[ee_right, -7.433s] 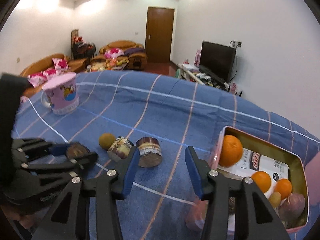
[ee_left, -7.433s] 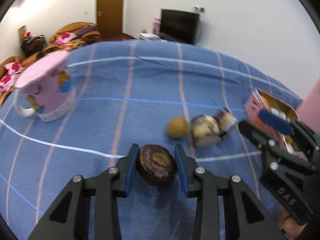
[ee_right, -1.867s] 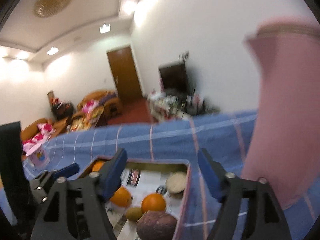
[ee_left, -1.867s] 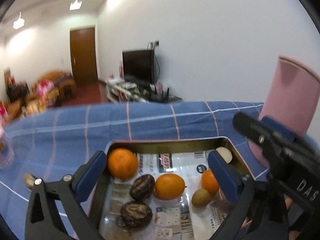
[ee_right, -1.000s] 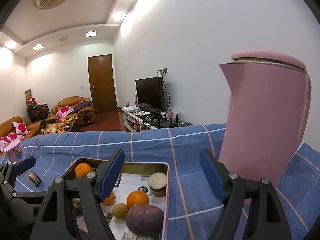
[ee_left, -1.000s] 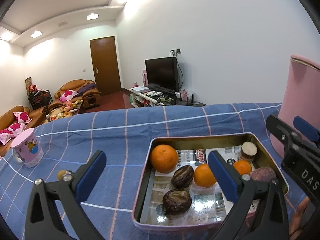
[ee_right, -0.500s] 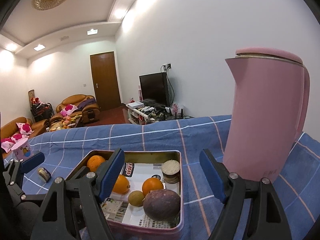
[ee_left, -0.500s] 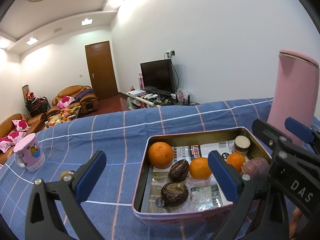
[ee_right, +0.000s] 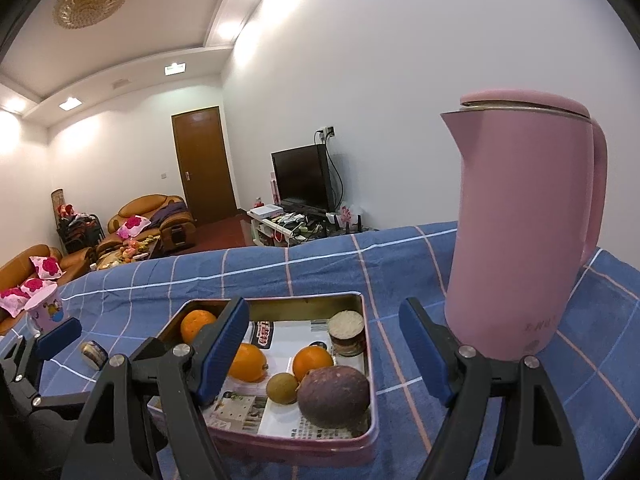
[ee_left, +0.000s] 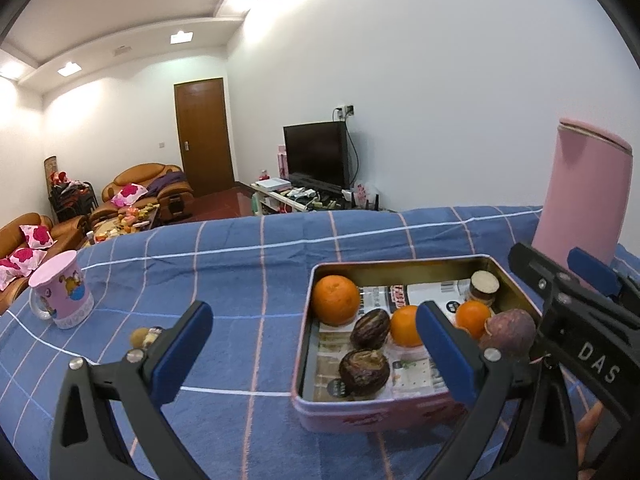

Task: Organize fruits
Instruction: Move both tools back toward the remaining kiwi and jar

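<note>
Holding: the tin (ee_left: 408, 404) carried oranges (ee_left: 335, 300), two dark wrinkled fruits (ee_left: 364, 372) and a purple one (ee_right: 333, 395), sitting on the blue checked cloth (ee_left: 240, 272).
Tin's axis: in the left view its long side ran left to right, open top up.
Outside it: small fruits (ee_left: 145, 335) lay well apart, near the mug (ee_left: 60, 294).
Kettle (ee_right: 524, 240): upright, just beside the tin.
Room: white walls, TV (ee_left: 316, 156), brown door, sofas.
Left gripper (ee_left: 314, 338): spread wide, empty.
Right gripper (ee_right: 324, 344): spread wide, empty.
</note>
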Motion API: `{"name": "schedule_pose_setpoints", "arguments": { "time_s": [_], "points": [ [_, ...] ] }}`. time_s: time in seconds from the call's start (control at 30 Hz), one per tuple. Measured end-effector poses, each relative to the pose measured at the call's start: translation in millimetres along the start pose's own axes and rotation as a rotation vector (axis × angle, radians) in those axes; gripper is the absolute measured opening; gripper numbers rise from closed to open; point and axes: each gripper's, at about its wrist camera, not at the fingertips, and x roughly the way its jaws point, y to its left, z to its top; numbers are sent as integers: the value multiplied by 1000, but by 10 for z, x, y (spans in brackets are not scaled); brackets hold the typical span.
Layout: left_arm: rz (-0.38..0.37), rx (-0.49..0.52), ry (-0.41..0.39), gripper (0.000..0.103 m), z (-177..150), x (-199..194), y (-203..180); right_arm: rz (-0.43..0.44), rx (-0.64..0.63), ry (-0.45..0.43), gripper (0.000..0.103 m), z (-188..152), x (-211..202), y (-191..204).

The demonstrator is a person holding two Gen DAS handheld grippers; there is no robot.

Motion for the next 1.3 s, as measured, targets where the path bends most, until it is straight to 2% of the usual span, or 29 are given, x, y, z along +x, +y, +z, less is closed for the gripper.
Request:
{"name": "schedule_pose_setpoints", "arguments": {
  "time_s": [0.43, 0.9, 1.13, 1.3],
  "points": [
    [50, 5, 6, 103, -50, -34, 482, 32, 7, 33, 79, -80, -6, 372],
    [120, -35, 36, 103, -91, 66, 1137, 115, -32, 57, 79, -171, 69, 1055],
    [169, -52, 65, 103, -103, 164, 1452, 155, -44, 78, 79, -190, 162, 1330],
    [235, -52, 115, 103, -113, 311, 1754, 186, -54, 105, 79, -209, 254, 1498]
  ]
}}
